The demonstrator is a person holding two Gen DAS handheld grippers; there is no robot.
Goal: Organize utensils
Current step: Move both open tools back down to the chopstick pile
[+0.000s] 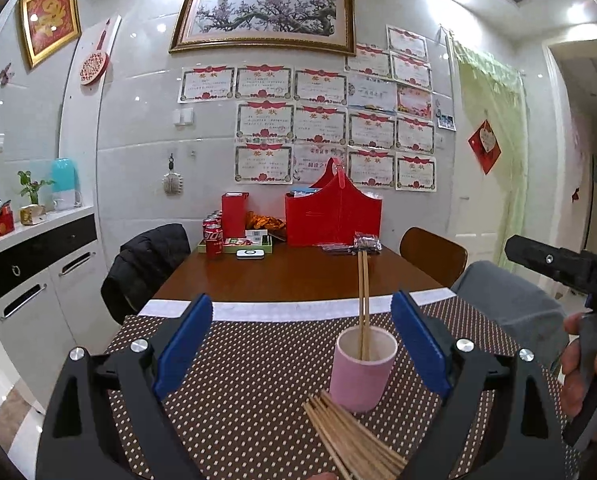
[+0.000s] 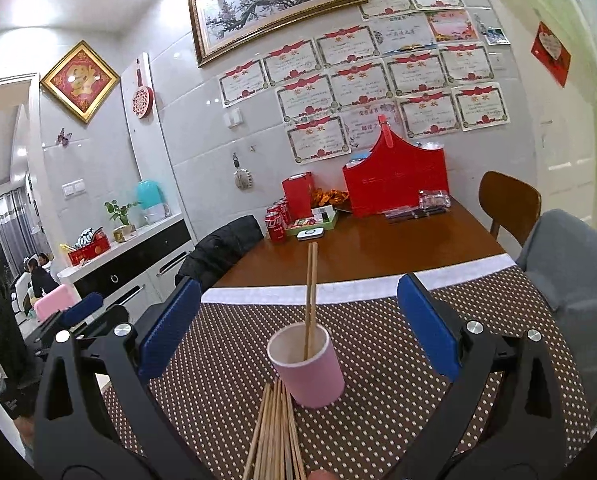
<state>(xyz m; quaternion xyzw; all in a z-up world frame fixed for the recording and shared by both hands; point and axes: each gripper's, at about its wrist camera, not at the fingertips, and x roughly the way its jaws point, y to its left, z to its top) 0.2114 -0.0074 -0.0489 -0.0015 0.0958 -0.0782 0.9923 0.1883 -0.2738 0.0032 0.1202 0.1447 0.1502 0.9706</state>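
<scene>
Chopsticks (image 1: 354, 436) between wide, empty jaws

A brown wooden table (image 1: 290, 276) carries a red handled gift basket (image 1: 334, 216) at centre frame, red cola cans (image 1: 213, 240) to its left, and a brown white-dotted cloth (image 1: 250, 380) below. A black jacket (image 1: 146, 260) drapes the left chair; paper certificates (image 1: 318, 120) cover the tiled wall.
</scene>
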